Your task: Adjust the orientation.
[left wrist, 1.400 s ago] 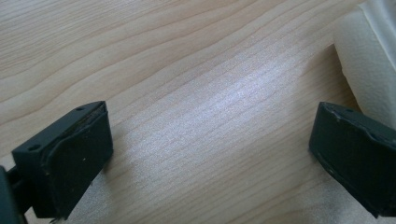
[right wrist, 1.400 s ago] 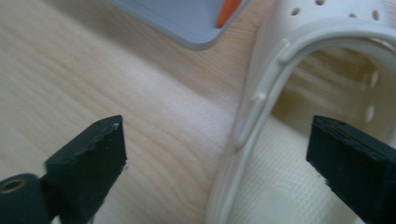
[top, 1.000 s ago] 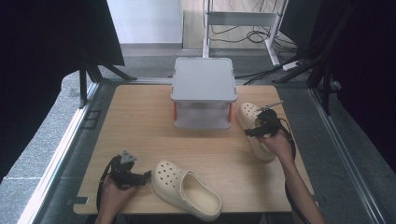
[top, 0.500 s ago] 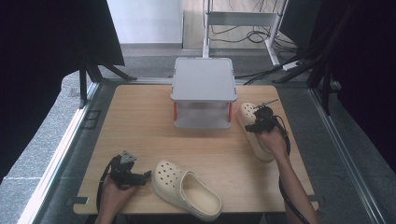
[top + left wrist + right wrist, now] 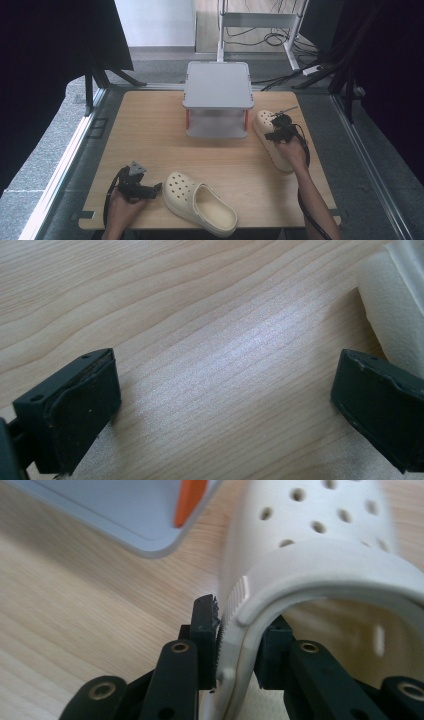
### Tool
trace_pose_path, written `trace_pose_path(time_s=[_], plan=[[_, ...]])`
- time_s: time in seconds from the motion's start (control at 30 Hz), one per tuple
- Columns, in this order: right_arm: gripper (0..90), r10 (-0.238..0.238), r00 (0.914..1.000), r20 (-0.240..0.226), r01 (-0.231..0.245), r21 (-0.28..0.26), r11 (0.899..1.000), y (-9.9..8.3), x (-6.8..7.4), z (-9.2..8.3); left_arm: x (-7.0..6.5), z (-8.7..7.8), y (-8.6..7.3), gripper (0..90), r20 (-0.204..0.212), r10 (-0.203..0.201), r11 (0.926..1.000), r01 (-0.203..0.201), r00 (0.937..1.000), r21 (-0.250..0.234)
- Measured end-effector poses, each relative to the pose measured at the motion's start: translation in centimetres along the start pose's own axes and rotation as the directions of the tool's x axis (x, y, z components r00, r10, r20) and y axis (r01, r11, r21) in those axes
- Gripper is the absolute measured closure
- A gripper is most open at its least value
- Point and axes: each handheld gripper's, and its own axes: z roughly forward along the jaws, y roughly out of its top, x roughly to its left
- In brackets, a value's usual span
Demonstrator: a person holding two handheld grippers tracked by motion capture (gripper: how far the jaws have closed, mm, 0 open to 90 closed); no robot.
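On clog wall, jaws newly shut.

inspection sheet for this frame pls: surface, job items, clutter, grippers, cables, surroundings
Surface: wooden table, bare between items.
Job's things: far clog lies right of the grey shelf; near clog lies at the front edge.
Clutter: nothing seen.
Grippers: right gripper has just closed its jaws on the far clog's side wall by the strap; left gripper rests open on the table, left of the near clog, nothing between its jaws.
Cables: one trails from each gripper; more lie on the floor beyond the table.
Surroundings: black curtains both sides, metal frame legs behind, grey floor.
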Motion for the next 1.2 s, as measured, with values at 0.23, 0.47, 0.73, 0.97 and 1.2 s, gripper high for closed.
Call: trace_pose_path(time_s=[0.23, 0.47, 0.73, 0.97, 1.2], plan=[[76.2, -0.018, 0.9998, -0.005, 0.018, -0.033, 0.999, -0.8, -0.3, -2.2, 0.0, 0.0, 0.0, 0.0, 0.0, 0.0, 1.0, 0.0, 1.0, 0.0], [76.1, -0.062, 0.998, -0.007, 0.062, -0.047, 0.997, -1.5, 0.2, -4.6, 0.0, 0.0, 0.0, 0.0, 0.0, -0.001, 1.0, 0.001, 1.0, 0.0], [76.1, -0.111, 0.9937, -0.015, 0.11, -0.058, 0.992, -2.5, 2.0, -7.1, 0.0, 0.0, 0.0, 0.0, 0.0, -0.001, 1.0, 0.001, 1.0, 0.0], [76.1, -0.161, 0.9856, -0.051, 0.157, -0.086, 0.984, -3.1, 4.4, -8.7, 0.0, 0.0, 0.0, 0.0, -0.001, 0.002, 1.0, -0.002, 1.0, -0.001], [76.0, -0.217, 0.9713, -0.097, 0.208, -0.1, 0.973, -3.3, 7.2, -9.1, 0.0, 0.0, 0.0, 0.0, -0.001, 0.0, 1.0, 0.0, 1.0, -0.001]])
